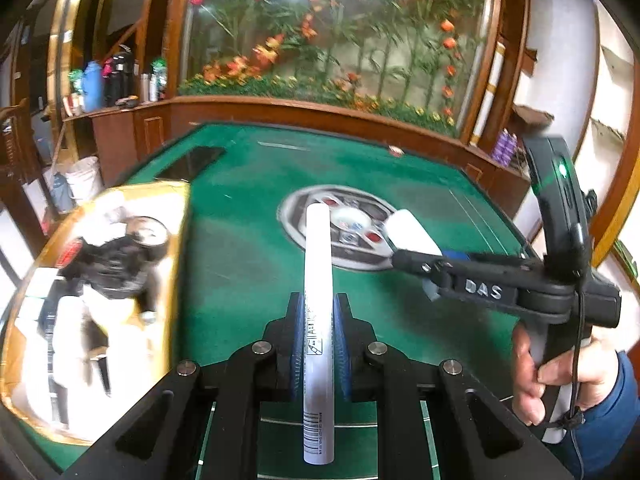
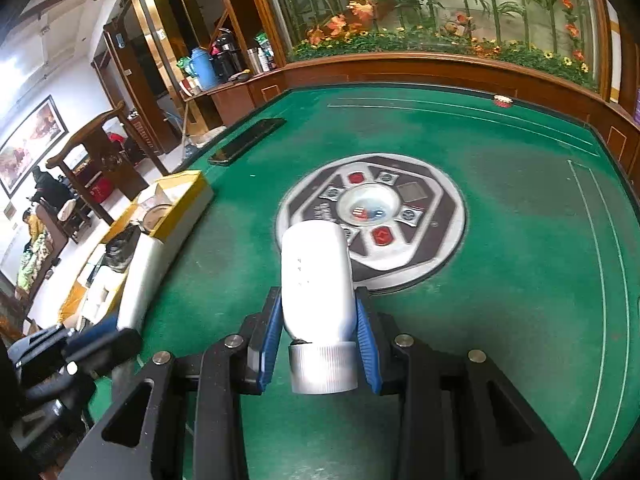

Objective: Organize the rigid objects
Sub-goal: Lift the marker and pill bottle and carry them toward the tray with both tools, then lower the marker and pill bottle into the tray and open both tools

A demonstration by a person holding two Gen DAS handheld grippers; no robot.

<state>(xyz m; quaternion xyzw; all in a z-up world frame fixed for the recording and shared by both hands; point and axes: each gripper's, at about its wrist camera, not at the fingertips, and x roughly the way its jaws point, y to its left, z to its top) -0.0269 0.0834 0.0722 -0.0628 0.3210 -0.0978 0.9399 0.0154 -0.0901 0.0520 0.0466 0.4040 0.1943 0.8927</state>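
Note:
My left gripper [image 1: 319, 312] is shut on a long white tube [image 1: 318, 280] with a barcode; the tube points away from me over the green table [image 1: 240, 240]. A yellow-rimmed box [image 1: 176, 216] holding several white and dark items lies just left of it, blurred. My right gripper [image 2: 316, 304] is shut on a white bottle [image 2: 316, 276] with a ribbed silver cap [image 2: 322, 368] toward the camera. In the left wrist view the right gripper [image 1: 400, 258] reaches in from the right with the white bottle [image 1: 412, 232] above the table's round centre panel [image 1: 344, 228].
A black phone [image 2: 248, 140] lies near the table's far left edge. The yellow box [image 2: 180, 200] stands along the left edge, and a small red-and-white object [image 2: 502, 101] sits at the far rim. A wooden ledge with flowers runs behind. A hand [image 1: 560, 376] grips the right tool.

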